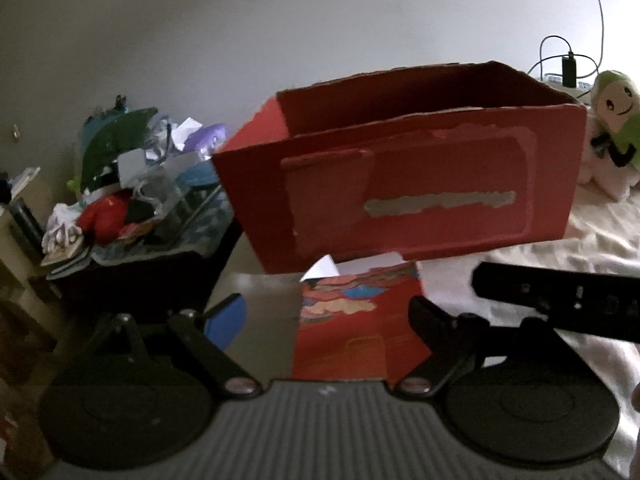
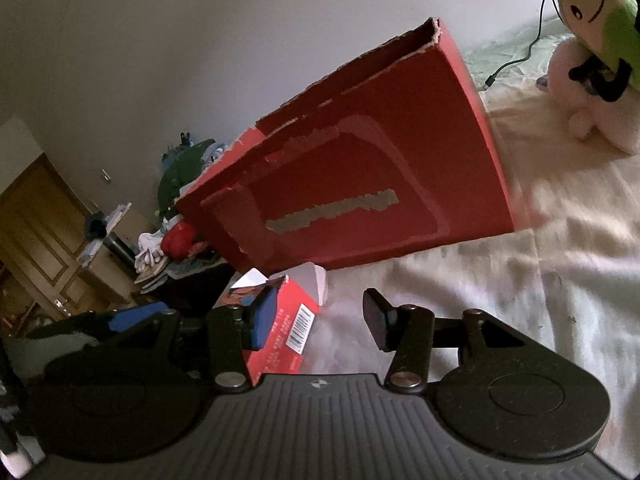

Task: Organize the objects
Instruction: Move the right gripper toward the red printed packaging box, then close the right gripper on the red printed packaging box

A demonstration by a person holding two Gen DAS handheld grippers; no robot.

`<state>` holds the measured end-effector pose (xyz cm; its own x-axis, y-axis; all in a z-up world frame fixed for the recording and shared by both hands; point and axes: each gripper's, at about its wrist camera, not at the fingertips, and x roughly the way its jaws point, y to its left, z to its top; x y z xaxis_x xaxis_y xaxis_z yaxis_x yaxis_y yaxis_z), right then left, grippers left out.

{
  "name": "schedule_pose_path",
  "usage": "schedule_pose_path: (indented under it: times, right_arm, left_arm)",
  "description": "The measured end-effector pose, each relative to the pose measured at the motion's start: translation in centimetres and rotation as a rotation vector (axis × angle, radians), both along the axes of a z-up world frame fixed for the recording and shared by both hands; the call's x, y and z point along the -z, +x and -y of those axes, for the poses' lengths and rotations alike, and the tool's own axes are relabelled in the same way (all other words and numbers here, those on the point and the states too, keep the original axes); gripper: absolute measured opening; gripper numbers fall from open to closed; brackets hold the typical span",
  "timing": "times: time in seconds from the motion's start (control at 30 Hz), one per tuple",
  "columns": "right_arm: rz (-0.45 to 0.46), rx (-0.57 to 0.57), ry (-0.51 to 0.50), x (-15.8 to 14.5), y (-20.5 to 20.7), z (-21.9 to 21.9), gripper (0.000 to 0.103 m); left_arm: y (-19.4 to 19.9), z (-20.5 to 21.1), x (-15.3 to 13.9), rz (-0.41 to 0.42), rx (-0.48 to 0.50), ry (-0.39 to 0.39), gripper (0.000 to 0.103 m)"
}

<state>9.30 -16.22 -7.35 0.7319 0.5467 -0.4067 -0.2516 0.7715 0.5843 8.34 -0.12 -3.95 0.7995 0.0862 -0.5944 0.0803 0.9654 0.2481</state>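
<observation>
Lying between the parted fingers of the left gripper (image 1: 328, 316), the small red printed carton (image 1: 352, 320) points lengthwise toward the large open red cardboard box (image 1: 400, 184); the right gripper (image 2: 320, 320), spread too, flanks it.

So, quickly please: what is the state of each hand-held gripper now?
Left hand-held gripper: open, around the small red box, not clamped.
Right hand-held gripper: open, holding nothing.

Background items: bed, wall, door, side clutter.

A cream sheet (image 2: 560, 280) covers the bed. A green-and-white plush (image 1: 614, 120) leans on a pink plush (image 2: 592, 96) near the wall (image 1: 280, 20). A black charger (image 1: 569, 70) with cables (image 2: 516, 60) lies beside them. Left of the bed, a pile (image 1: 132, 184) of clothes and papers stands. A wooden door (image 2: 36, 240) is further left.
</observation>
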Motion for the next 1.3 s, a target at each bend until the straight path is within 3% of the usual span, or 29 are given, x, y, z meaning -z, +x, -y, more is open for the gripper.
schedule_pose_path:
  times: [0.53,0.8,0.93,1.03,1.1,1.3]
  right_arm:
    - [-0.05,-0.028,0.058,1.9,0.5,0.5,0.052]
    - [-0.083,-0.049,0.122,2.5,0.9,1.0,0.052]
    - [-0.077,-0.064,0.117,2.3,0.8,0.8,0.052]
    - [-0.069,-0.088,0.108,2.0,0.7,0.4,0.052]
    - [-0.076,-0.101,0.12,2.1,0.7,0.2,0.052]
    - [-0.122,-0.145,0.166,2.4,1.0,-1.0,0.053]
  left_arm:
    - [-0.2,-5.5,0.7,-0.07,0.022,-0.214,0.092]
    - [-1.5,-6.1,0.6,-0.068,0.089,-0.275,0.095]
    - [-1.3,-6.3,0.8,-0.117,0.148,-0.367,0.095]
    - [-0.9,-5.7,1.6,-0.14,0.143,-0.355,0.096]
    - [-0.7,-5.6,1.9,-0.15,0.144,-0.376,0.101]
    - [0.1,-5.0,3.2,-0.201,0.137,-0.371,0.101]
